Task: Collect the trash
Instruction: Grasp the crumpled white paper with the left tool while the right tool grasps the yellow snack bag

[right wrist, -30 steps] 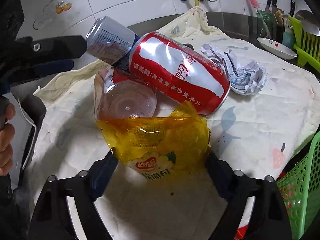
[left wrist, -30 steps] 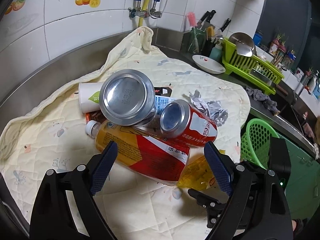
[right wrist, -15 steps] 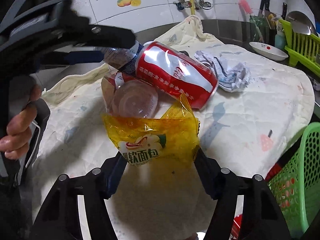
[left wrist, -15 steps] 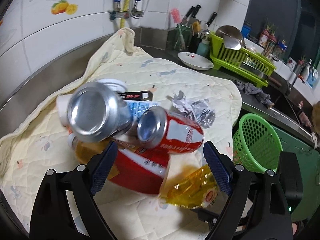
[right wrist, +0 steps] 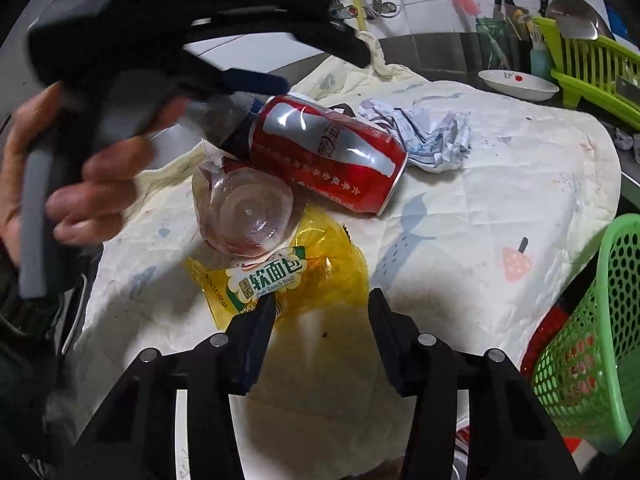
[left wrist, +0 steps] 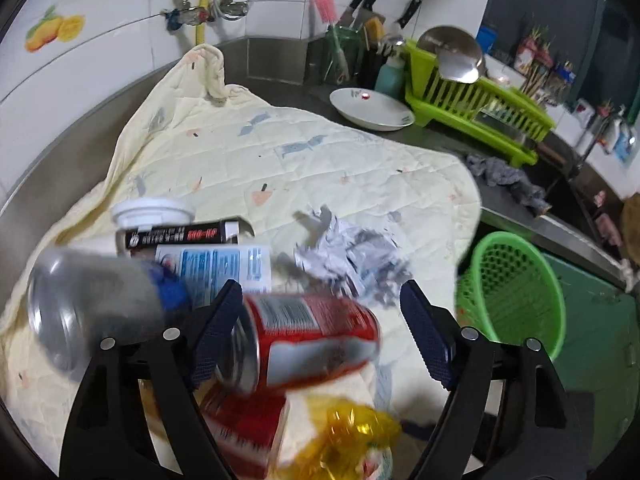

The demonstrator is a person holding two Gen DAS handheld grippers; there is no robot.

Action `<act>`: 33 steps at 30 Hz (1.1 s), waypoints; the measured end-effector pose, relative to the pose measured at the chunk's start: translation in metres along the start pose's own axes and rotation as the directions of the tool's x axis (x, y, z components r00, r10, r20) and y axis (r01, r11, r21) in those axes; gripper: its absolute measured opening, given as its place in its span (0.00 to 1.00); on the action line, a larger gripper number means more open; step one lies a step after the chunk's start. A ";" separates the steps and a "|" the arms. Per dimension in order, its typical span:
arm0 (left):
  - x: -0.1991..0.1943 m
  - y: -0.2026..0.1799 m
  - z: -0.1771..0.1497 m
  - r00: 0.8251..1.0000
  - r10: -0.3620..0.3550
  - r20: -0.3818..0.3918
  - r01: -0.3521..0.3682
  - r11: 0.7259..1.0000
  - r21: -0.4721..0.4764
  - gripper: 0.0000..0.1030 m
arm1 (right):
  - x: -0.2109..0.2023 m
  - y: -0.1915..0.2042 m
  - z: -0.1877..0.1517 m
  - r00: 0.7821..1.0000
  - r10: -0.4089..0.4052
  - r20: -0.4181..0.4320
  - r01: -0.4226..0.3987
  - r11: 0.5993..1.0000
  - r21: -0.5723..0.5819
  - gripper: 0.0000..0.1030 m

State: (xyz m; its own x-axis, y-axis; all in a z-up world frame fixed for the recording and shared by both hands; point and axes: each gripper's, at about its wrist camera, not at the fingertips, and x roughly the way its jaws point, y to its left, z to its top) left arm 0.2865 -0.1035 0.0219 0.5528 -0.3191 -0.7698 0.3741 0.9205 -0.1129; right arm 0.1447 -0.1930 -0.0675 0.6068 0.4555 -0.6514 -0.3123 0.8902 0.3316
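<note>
Two cans [left wrist: 304, 340], one plastic bottle [right wrist: 244, 212], one yellow wrapper [right wrist: 304, 280], one crumpled paper [right wrist: 428, 140], one green basket [left wrist: 516, 292].

A steel counter [left wrist: 300, 94] carries a quilted cloth [left wrist: 320, 168] strewn with trash.

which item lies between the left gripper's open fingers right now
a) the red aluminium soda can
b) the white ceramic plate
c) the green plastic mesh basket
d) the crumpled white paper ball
a: in the left wrist view the red aluminium soda can lies between the two fingers of the left gripper, with a gap on its right side.
</note>
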 end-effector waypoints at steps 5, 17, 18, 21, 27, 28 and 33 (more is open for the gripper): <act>0.026 -0.013 0.017 0.998 0.041 -0.036 -0.040 0.998 0.048 0.64 | -0.004 -0.005 -0.002 1.000 0.031 0.003 -0.031 0.999 0.023 0.46; 0.084 -0.022 0.032 0.980 0.055 -0.189 -0.042 0.997 0.072 0.59 | -0.011 -0.013 -0.003 0.999 0.042 0.005 -0.042 0.999 0.031 0.52; 0.087 -0.022 0.031 0.978 0.052 -0.201 -0.039 0.997 0.072 0.59 | -0.010 -0.014 -0.004 0.999 0.042 0.003 -0.042 0.999 0.031 0.52; 0.095 -0.020 0.029 0.972 0.051 -0.230 -0.038 0.997 0.060 0.59 | -0.008 -0.014 -0.005 0.999 0.043 -0.002 -0.043 0.998 0.037 0.52; 0.106 -0.016 0.026 0.968 0.005 -0.251 0.003 1.000 0.030 0.39 | -0.004 -0.013 -0.003 0.999 0.047 -0.005 -0.046 0.998 0.053 0.53; 0.106 -0.017 0.025 0.969 0.001 -0.246 0.008 0.999 0.036 0.36 | -0.003 -0.012 -0.002 0.999 0.048 -0.007 -0.047 0.997 0.055 0.53; 0.094 -0.024 0.024 0.982 -0.022 -0.190 0.035 0.997 0.068 0.09 | 0.002 -0.011 0.000 0.998 0.060 -0.016 -0.058 0.995 0.084 0.53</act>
State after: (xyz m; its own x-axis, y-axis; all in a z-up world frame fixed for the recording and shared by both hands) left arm 0.3470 -0.1614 -0.0326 0.3932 -0.2904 -0.8724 0.4433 0.8911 -0.0968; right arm 0.1499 -0.2021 -0.0723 0.5751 0.5076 -0.6416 -0.2847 0.8594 0.4247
